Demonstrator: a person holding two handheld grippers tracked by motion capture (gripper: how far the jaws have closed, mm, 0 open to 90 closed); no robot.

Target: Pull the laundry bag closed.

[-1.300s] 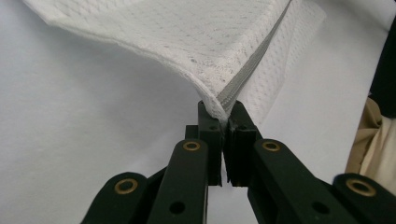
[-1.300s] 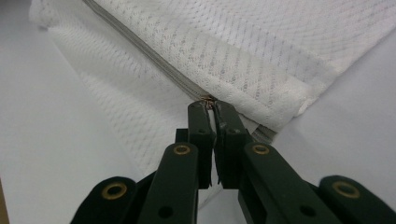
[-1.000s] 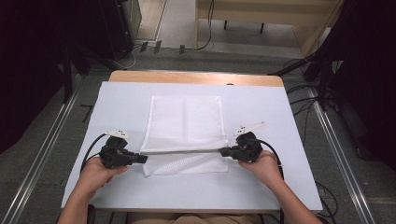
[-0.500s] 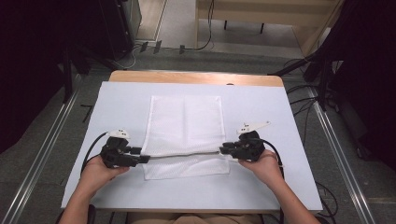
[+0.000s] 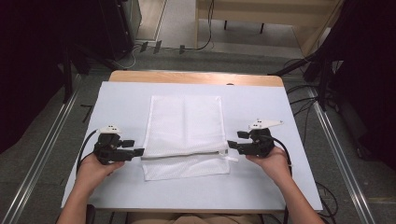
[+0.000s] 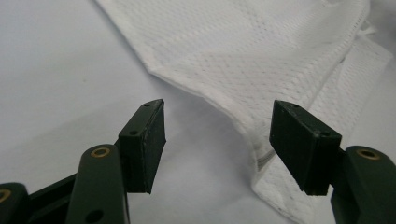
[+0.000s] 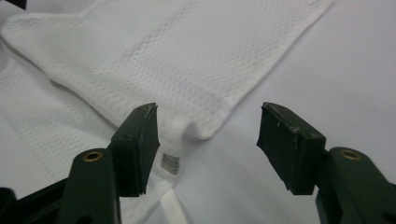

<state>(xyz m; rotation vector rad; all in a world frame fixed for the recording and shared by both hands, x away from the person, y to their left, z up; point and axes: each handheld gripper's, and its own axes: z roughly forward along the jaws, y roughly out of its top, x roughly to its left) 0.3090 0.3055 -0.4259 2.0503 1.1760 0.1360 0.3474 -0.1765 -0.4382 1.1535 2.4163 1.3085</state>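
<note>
Between the earlier frame and this one the fold had been laid down: the near part of the bag [image 5: 185, 135], held taut between the two grippers a second ago, now lay flat over its lower layer, and both grippers had let go and drawn outward. From the high view, the bag sat in the middle of the table [image 5: 116, 98], its folded edge running across just in front of the hands, a strip of the under layer showing nearer the person. The left gripper [image 5: 138, 152] rested at the fold's left end and the right gripper [image 5: 232, 146] at its right end, each just beside the cloth. In the left gripper view, the left gripper [image 6: 219, 137] had its jaws spread wide and empty, the mesh corner and hem lying between and beyond them. In the right gripper view, the right gripper [image 7: 208, 137] was likewise wide open with nothing held, the folded corner and a small label [image 7: 170, 164] just ahead, a white tape [image 7: 170, 207] trailing below. The step in hand looked like releasing after a fold; done well, the jaws would back straight out and low, clear of the mesh, so neither corner gets snagged and the layers stay square.
</note>
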